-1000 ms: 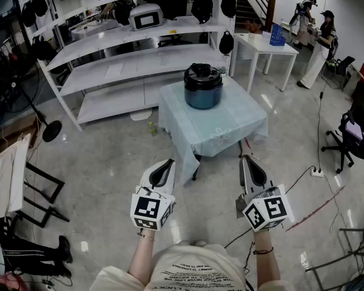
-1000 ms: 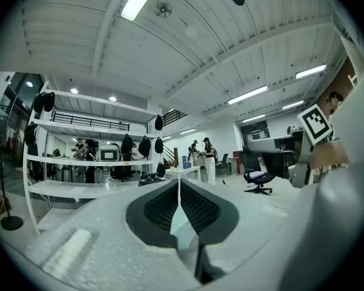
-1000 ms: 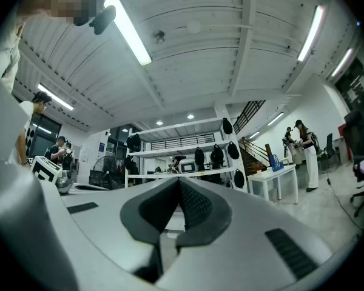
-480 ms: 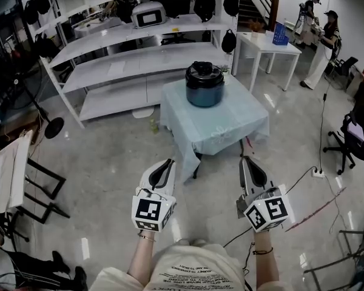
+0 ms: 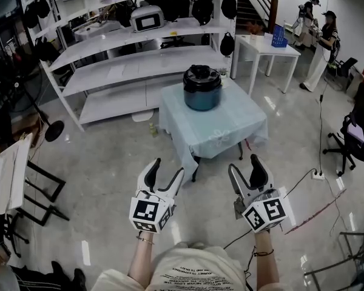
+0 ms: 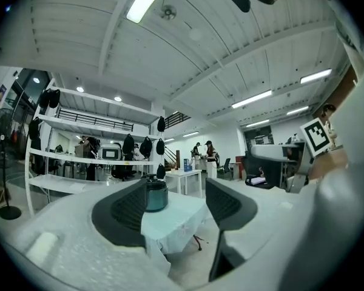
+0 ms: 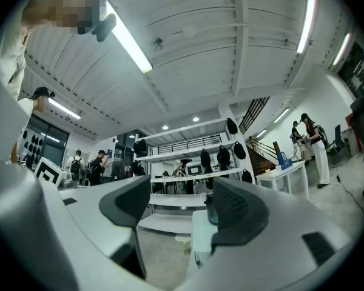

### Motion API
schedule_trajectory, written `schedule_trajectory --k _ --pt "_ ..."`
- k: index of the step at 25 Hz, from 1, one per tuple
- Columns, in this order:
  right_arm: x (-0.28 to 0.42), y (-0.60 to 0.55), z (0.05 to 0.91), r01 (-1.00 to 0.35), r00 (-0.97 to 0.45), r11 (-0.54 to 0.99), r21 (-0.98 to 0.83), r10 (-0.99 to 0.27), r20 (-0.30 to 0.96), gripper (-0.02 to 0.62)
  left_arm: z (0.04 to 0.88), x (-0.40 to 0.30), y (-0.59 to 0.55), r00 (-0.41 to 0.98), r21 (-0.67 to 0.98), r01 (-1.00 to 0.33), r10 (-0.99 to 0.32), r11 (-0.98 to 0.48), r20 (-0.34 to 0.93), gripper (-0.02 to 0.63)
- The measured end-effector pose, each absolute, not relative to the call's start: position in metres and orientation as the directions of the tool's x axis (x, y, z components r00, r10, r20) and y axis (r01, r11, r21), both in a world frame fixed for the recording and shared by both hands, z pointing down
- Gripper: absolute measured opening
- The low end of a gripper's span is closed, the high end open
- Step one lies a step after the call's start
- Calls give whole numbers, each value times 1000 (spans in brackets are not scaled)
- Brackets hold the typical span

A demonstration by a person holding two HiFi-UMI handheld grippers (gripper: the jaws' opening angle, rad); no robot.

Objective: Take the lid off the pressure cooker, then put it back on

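Blue cooker point(image 5: 202, 96), lid point(image 5: 201, 73) on, sits far off on the surface point(image 5: 221, 123). Left hand-held gripper point(image 5: 168, 167) and right hand-held gripper point(image 5: 244, 163) have just opened, empty, probably readying for the lid.

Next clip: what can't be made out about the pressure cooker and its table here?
Lid of the pressure cooker, head view: too small to tell if locked.
Cooker body, right gripper view: mostly behind the right tongs, whose jaws have just been opening with nothing between them.
Under the tablecloth, head view: hidden by its hanging sides.
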State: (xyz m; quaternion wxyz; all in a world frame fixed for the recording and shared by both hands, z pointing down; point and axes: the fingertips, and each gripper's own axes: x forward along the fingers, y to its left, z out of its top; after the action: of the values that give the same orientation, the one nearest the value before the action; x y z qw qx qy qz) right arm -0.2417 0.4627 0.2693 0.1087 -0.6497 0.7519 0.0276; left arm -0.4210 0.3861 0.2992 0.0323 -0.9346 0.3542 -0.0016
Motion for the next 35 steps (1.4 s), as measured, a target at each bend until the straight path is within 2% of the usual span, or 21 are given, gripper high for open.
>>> schedule_trajectory --k 5,19,35 --pt "-234 463 272 -983 -131 153 -102 -972 -194 339 297 -417 384 740 -58 -673 -672 -737 -34 301" --pt "-191 451 278 -979 -70 109 -175 -974 -213 341 307 -397 368 716 -66 -697 -697 -714 -20 302" --pt "-133 316 298 -972 -138 165 -166 -977 -164 341 326 -323 239 723 -51 -689 -690 -723 16 302"
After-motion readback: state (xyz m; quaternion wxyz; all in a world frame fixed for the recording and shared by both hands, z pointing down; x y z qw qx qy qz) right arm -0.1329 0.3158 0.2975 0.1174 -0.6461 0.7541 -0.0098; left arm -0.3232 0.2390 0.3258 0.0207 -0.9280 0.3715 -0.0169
